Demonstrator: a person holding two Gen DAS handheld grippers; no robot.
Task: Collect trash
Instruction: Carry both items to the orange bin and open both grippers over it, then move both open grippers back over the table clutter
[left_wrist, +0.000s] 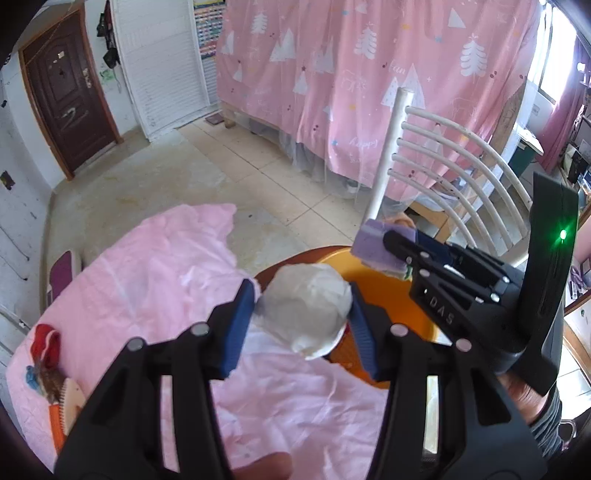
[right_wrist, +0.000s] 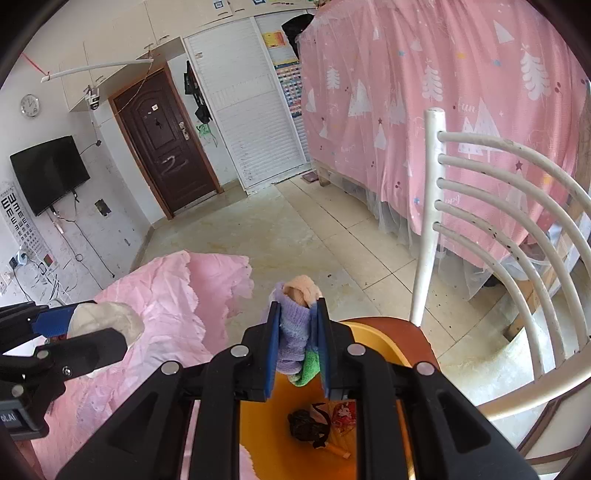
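**Both grippers loaded over an orange basin**

The left gripper (left_wrist: 301, 317) holds a crumpled white wad (left_wrist: 308, 308), paper or plastic by its look, between its blue-padded fingers (left_wrist: 236, 328). The fingers stand moderately apart, pressed against the wad on both sides, and the wad hangs above the near rim of the orange basin (left_wrist: 391, 291). In the right wrist view the same wad (right_wrist: 105, 317) appears at the left edge, over the pink cloth (right_wrist: 173, 295).

The right gripper (right_wrist: 297, 343) has its fingers (right_wrist: 272, 347) drawn narrow on a rolled purple knit sock (right_wrist: 293, 332), which has a peach-coloured end at the top and a green patch at the bottom. The sock stands roughly upright between the pads and pokes out past the fingertips, above the far part of the basin (right_wrist: 373, 336). From the left wrist camera, the right gripper (left_wrist: 395, 245) is seen side-on with the purple sock (left_wrist: 373, 245) clamped at its tip.

The basin sits on a brown-seated white chair (right_wrist: 517, 206) beside the counter covered by the pink cloth (left_wrist: 155, 273). Inside the basin lie a crumpled black scrap (right_wrist: 306, 424), a red printed wrapper (right_wrist: 345, 411) just beside it, and a small orange stub (right_wrist: 338, 451) nearer the camera.

At the left edge of the cloth lie a red knit item (left_wrist: 46, 343) and an orange comb (left_wrist: 62, 413). Behind, a pink curtain with white trees (left_wrist: 369, 74) hangs over a bed.
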